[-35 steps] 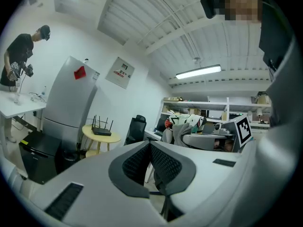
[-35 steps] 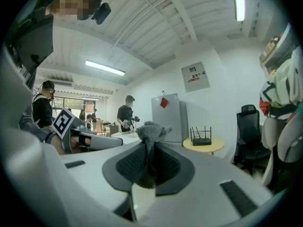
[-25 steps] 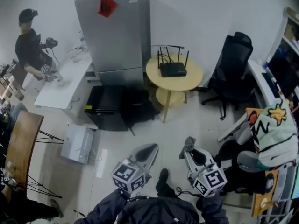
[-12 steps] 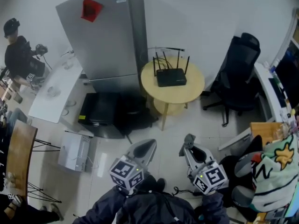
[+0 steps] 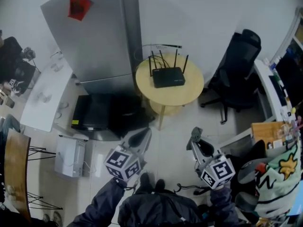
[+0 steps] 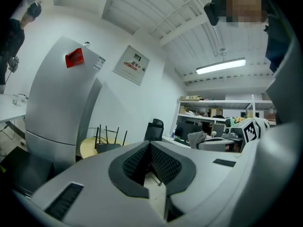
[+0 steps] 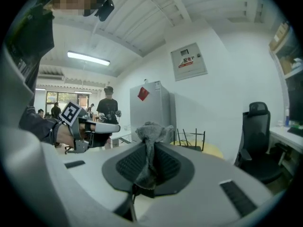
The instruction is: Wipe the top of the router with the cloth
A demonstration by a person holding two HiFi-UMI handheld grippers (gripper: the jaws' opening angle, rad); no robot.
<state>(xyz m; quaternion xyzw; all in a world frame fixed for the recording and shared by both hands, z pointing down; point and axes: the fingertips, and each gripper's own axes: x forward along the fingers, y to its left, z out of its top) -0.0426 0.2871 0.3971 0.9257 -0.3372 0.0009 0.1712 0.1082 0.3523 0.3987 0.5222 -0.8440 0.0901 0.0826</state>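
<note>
We are in the approach step, because the router (image 5: 167, 76) lies flat near the middle of the round yellow tabletop (image 5: 189, 91), well apart from both of our tools, with open floor between. The right hand-held gripper (image 7: 150, 151) is closed on the cloth (image 7: 152, 135): the grey fabric is pinched between the two pads and a crumpled tuft stands out beyond the tips. The left hand-held gripper (image 6: 149, 149) is also closed, its tips meet and nothing is between them. To do this step well, we think we should bring the right tool over the tabletop from the near side, because the antennas (image 5: 164, 59) stand up along the far edge of the router and could catch the fabric. It seems wise to lower the tuft, not the hard tips, onto the black top, and then to pull it across in slow strokes with light pressure. The router looks light, so it may slide. The left tool could rest against its side to steady it. The office chair (image 5: 236, 65) stands just beside the tabletop on the right, so we should keep the right elbow clear of it.
</note>
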